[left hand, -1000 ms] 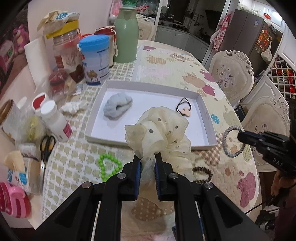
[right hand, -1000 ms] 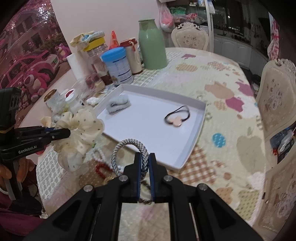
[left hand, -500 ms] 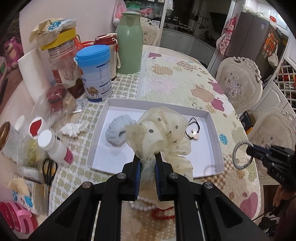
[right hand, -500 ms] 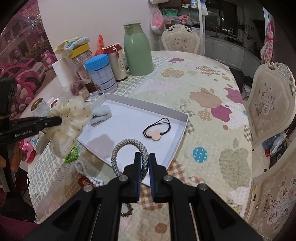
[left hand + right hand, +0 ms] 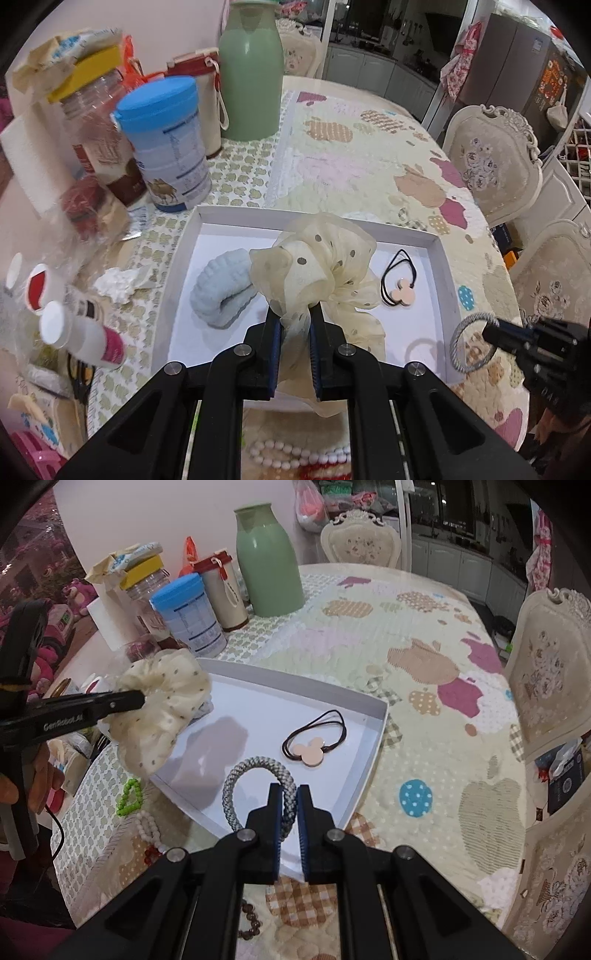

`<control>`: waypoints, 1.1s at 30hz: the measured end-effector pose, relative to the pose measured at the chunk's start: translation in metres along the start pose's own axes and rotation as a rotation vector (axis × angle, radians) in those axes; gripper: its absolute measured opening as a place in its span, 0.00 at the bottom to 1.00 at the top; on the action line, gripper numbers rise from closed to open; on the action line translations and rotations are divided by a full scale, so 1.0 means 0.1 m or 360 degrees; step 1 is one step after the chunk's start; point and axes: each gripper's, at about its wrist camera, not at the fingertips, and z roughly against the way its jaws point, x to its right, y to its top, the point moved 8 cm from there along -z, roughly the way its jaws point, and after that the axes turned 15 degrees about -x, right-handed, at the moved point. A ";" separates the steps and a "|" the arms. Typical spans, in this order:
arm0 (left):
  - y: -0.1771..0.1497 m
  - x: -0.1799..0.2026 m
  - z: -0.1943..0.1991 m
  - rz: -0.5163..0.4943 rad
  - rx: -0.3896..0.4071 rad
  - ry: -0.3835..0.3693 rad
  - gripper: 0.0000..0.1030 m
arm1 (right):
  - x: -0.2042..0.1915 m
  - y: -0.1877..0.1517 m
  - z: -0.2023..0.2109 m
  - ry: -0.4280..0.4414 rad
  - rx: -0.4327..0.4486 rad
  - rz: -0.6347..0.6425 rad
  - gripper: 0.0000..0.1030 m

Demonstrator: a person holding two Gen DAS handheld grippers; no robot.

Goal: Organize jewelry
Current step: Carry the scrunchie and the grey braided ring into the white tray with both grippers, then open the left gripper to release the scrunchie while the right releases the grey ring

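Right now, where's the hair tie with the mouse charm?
The mouse-charm hair tie lies flat in the white tray, towards its right side, just beyond the grey braided ring in the right tool.

The sheer fabric scrunchie (image 5: 325, 266) is cream, scattered with small grey-brown dots. The woven cord ring (image 5: 258, 786) is speckled grey and white. Inside the shallow white cardboard tray (image 5: 373, 753) lie a pale blue fluffy scrunchie (image 5: 221, 291) and a thin black hair tie (image 5: 314, 738) with a peach mouse-head charm. The quilted tablecloth (image 5: 424, 686) is cream — patched with apples in magenta, tan checks, blue polka dots. A tall flask (image 5: 267, 559) is sage green; a bead bracelet (image 5: 129, 797) is lime green.
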 end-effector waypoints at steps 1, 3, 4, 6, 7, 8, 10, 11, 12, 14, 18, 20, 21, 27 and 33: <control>0.03 0.01 -0.06 0.0007 -0.0017 -0.0011 0.05 | 0.01 0.01 -0.05 0.0007 -0.0013 -0.0008 0.08; 0.10 0.03 -0.19 0.0018 -0.0051 -0.0025 0.05 | 0.04 0.02 -0.18 0.0027 -0.0042 -0.0024 0.08; 0.12 0.03 -0.25 0.0024 -0.0064 -0.0027 0.05 | 0.06 0.03 -0.23 0.0034 -0.0055 -0.0030 0.08; 0.18 0.05 -0.37 0.0035 -0.0093 -0.0037 0.05 | 0.09 0.04 -0.37 0.0047 -0.0089 -0.0047 0.08; 0.19 0.06 -0.42 0.0039 -0.0103 -0.0043 0.05 | 0.10 0.06 -0.42 0.0053 -0.0101 -0.0054 0.08; 0.22 0.07 -0.48 0.0043 -0.0116 -0.0048 0.05 | 0.11 0.07 -0.47 0.0058 -0.0111 -0.0059 0.08; 0.27 0.08 -0.56 0.0049 -0.0133 -0.0050 0.05 | 0.13 0.10 -0.56 0.0061 -0.0128 -0.0068 0.08; 0.29 0.08 -0.63 0.0054 -0.0145 -0.0051 0.05 | 0.15 0.12 -0.61 0.0063 -0.0138 -0.0076 0.08; 0.31 0.08 -0.66 0.0058 -0.0152 -0.0049 0.05 | 0.17 0.14 -0.65 0.0060 -0.0141 -0.0082 0.08; 0.35 0.07 -0.77 0.0072 -0.0176 -0.0044 0.05 | 0.20 0.18 -0.72 0.0058 -0.0149 -0.0099 0.08; 0.38 0.05 -0.92 0.0087 -0.0217 -0.0033 0.05 | 0.26 0.23 -0.86 0.0035 -0.0171 -0.0112 0.08; 0.38 0.06 -0.97 0.0079 -0.0227 -0.0026 0.05 | 0.30 0.23 -0.92 -0.0015 -0.0188 -0.0108 0.08; 0.39 0.06 -0.99 0.0079 -0.0230 -0.0025 0.05 | 0.31 0.23 -0.95 -0.0038 -0.0196 -0.0105 0.08; 0.40 0.02 -1.03 0.0136 -0.0236 -0.0111 0.24 | 0.31 0.20 -0.93 -0.0007 -0.0198 -0.0097 0.29; 0.36 0.00 -0.93 0.0138 -0.0236 -0.0082 0.26 | 0.26 0.12 -0.83 0.0036 -0.0185 -0.0104 0.36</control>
